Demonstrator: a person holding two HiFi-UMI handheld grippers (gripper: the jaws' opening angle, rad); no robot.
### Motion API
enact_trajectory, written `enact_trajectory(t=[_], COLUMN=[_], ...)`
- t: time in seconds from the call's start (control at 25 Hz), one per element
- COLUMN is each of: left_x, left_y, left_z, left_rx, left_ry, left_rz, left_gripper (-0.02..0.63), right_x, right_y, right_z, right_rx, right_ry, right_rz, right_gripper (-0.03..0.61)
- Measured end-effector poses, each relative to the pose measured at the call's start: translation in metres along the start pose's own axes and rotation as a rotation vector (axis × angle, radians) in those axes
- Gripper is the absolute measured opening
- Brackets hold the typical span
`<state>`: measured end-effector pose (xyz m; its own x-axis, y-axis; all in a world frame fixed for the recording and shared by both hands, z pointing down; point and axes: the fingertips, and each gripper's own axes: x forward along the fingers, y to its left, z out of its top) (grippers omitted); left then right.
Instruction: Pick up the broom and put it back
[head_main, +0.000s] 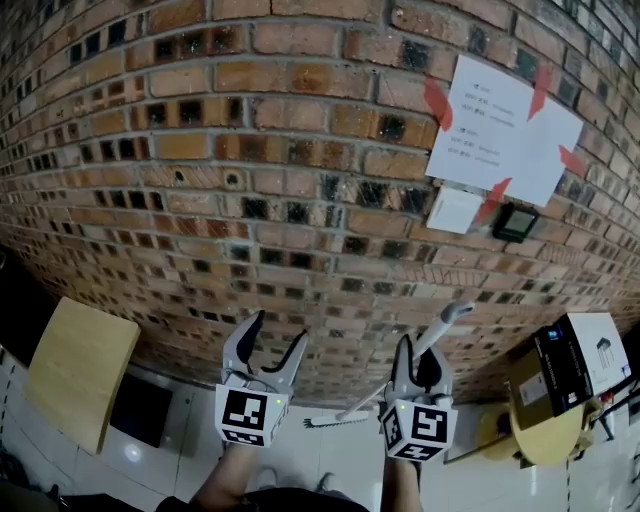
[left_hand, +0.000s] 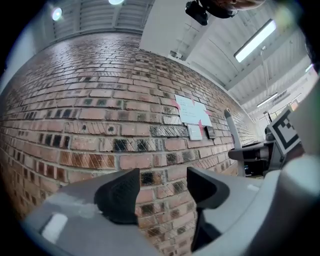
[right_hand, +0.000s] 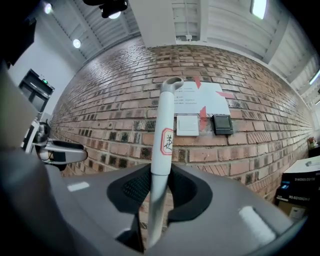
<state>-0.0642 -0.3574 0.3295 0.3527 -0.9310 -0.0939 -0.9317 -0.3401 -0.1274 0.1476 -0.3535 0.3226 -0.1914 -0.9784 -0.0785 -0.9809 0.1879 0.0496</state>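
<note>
The right gripper is clenching its jaws on the broom, so pickup looks done. At its nine o'clock, the left gripper is idling with jaws released. Returning the broom is pending.

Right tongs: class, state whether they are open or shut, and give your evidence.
Shut on the broom: in the right gripper view the right tongs press both sides of its white handle.

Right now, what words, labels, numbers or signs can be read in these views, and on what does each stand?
Nothing reads clearly.
Paper sheets taped to the brick wall: printed lines, too small to read.
Red-framed label on the broom handle: one dark mark, not legible.
Black-and-white box at right: white print, too blurred to read.
</note>
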Motion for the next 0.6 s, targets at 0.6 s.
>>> enact_trajectory(t=[0.6], left_x=[0.055], left_y=[-0.138], left_z=[-0.051], left_rx=[-0.015], left_ry=[0.107], left_rz=[-0.356], left_gripper=[0.298], right_x=[-0.041], right_y=[-0.097], right_z=[-0.083], right_rx=[0.061], right_ry=[0.117], right_rz=[-0.02], right_gripper=[0.092])
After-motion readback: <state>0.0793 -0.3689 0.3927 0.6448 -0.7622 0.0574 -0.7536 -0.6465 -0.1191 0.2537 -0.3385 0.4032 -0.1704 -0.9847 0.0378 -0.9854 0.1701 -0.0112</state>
